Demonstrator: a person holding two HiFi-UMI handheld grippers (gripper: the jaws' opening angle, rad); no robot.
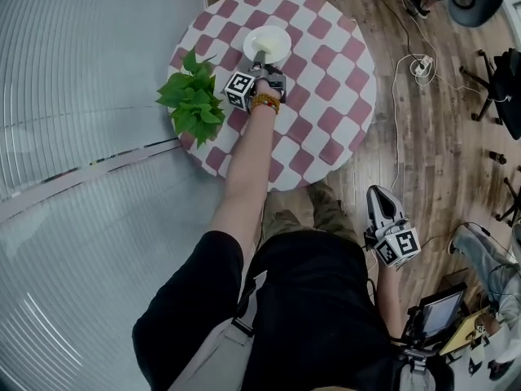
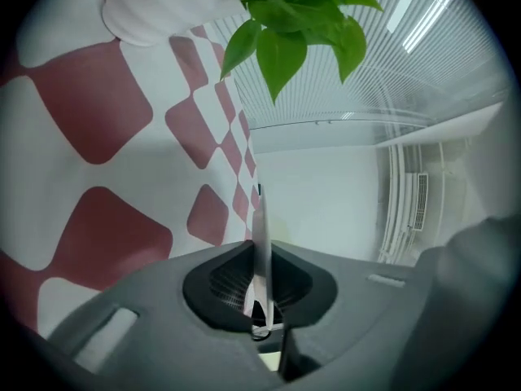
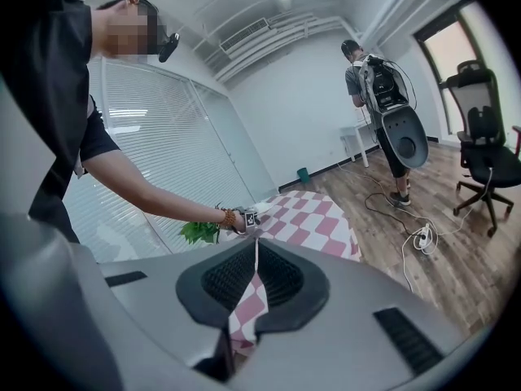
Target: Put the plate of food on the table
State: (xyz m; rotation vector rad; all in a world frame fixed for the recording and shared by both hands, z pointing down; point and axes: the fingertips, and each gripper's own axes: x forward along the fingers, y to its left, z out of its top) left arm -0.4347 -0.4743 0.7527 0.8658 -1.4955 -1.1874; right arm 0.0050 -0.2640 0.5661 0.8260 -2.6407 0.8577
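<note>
Standing person [image 1: 309, 300]: black top and trousers, at the 6 o'clock edge of the round surface [image 1: 326, 96], left arm stretched out over it.
Right gripper [image 1: 377, 194]: held low at the person's 3 o'clock side, over the wood floor [image 1: 431, 153] and off the surface; jaws together with nothing between them.
Bracelet [image 1: 265, 102]: orange beads on the left wrist.
Left gripper [image 1: 261, 62]: over the checked cloth, pointing toward 12 o'clock; jaws clamped on the rim of the plate [image 1: 270, 39].
Plate: white, seen edge-on as a thin line between the left jaws. It is over the 12 o'clock part of the surface. Whether it rests on the cloth cannot be told, and any food on it cannot be made out.
Plant [image 1: 194, 96]: green leaves at the surface's 9 o'clock edge, just beside the left gripper.
Power strip [image 1: 421, 65]: white, with its cable, on the floor at the surface's 3 o'clock.
Second person [image 3: 383, 96]: standing far across the room, near an office chair [image 3: 484, 145].
</note>
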